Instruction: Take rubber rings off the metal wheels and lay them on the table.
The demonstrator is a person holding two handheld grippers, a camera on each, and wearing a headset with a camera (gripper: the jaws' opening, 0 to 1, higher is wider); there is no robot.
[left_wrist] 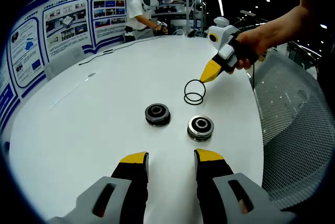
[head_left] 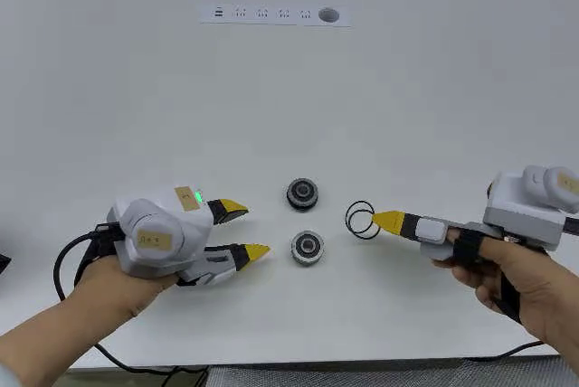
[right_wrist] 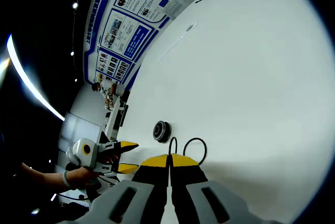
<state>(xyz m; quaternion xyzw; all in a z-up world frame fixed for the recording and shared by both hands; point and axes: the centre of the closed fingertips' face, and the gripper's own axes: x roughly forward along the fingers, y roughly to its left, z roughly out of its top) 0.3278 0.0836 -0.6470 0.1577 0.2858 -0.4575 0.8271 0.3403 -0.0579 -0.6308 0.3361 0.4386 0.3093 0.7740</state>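
Note:
Two metal wheels lie mid-table, a far wheel (head_left: 302,193) (left_wrist: 157,114) (right_wrist: 162,131) and a near wheel (head_left: 308,248) (left_wrist: 200,127). My left gripper (head_left: 249,230) (left_wrist: 167,157) is open just left of them, nothing between its yellow tips; it also appears in the right gripper view (right_wrist: 131,156). My right gripper (head_left: 378,221) (right_wrist: 169,156) (left_wrist: 207,74) comes in from the right, jaws pressed together on the edge of two thin black rubber rings (head_left: 362,220) (left_wrist: 193,92) (right_wrist: 194,147). The rings overlap and sit low at the tabletop, right of the wheels.
The white table (head_left: 271,116) has bare room all around the wheels. A socket panel (head_left: 274,14) is set into it at the far side. A black cable (head_left: 63,265) trails from the left gripper near the front edge. A person (left_wrist: 141,12) works far behind.

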